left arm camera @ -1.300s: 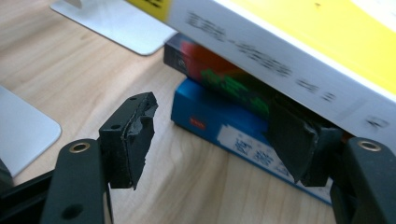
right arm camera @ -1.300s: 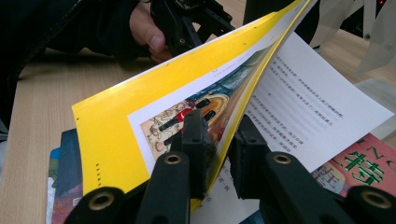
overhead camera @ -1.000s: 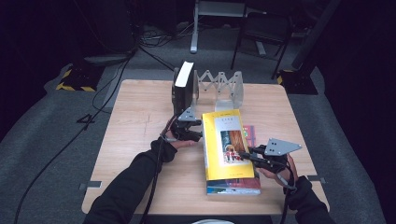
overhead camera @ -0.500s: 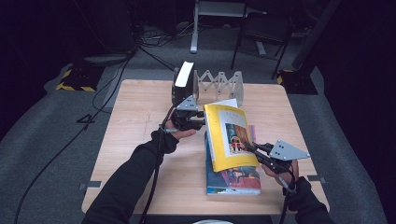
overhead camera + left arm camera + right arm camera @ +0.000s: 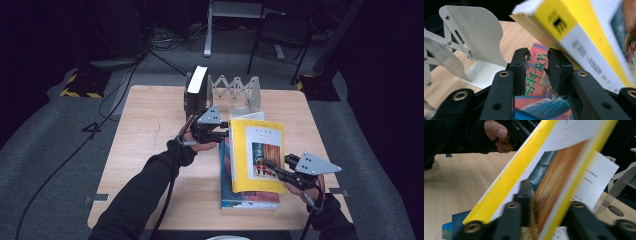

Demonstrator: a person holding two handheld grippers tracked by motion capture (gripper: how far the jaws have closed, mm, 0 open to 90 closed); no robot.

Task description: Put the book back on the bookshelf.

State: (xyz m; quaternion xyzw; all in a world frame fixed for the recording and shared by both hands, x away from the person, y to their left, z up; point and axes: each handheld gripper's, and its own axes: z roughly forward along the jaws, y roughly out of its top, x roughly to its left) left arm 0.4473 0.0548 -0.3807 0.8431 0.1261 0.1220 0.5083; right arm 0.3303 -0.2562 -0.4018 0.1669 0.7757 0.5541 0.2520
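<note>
So my left gripper (image 5: 224, 131) sits by the yellow book's (image 5: 257, 155) top corner, jaws narrowly parted with nothing between them. The book is tilted up off the blue book (image 5: 250, 199) lying flat on the table (image 5: 150, 150), pinched at its lower edge by my right gripper (image 5: 272, 169). My guess: I'm standing it up, then sliding it into the metal rack (image 5: 240, 92) beside the black book (image 5: 196, 92).

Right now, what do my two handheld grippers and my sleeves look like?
Both the left gripper and the right gripper are black with two jaws, each topped by a grey three-cornered plate with small holes. Brass-ringed holes mark the jaw arms. Black cables trail back. Both sleeves are dark.
</note>
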